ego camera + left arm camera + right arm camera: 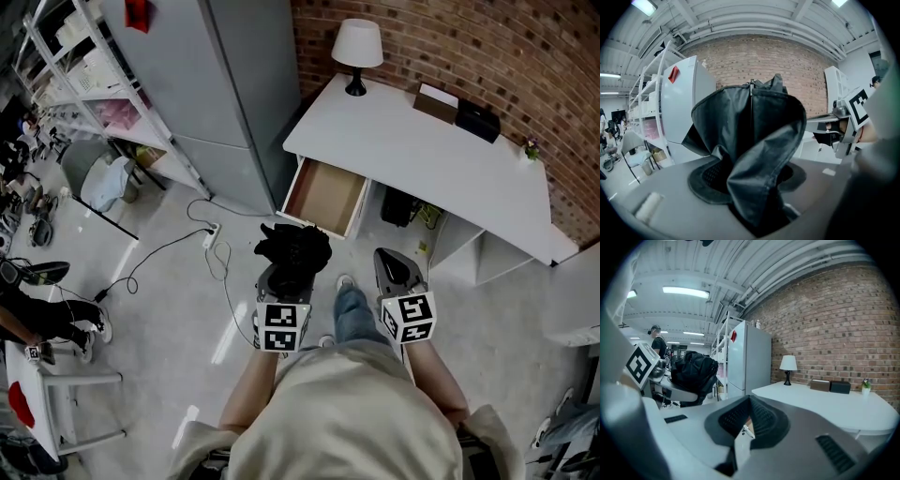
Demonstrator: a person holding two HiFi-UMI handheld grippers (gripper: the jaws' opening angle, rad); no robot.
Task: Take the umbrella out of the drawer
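Left claw [283, 278] pinches the black umbrella [293, 246] by loose fabric, right claw [394, 270] pressed together; the slack fabric may slip free.

White table lamp [357, 52] at desk's [422, 159] back-left corner, brown box [433, 106] & black box [477, 120] along back edge, small plant [532, 148] at back-right corner, grey fridge [225, 84] left of desk, power strip [211, 236] on floor

One umbrella [293, 246], one open drawer [323, 197], one lamp [357, 52], two boxes [436, 101] on the tabletop [412, 159], two tools (left tool [284, 274], right tool [386, 258]).
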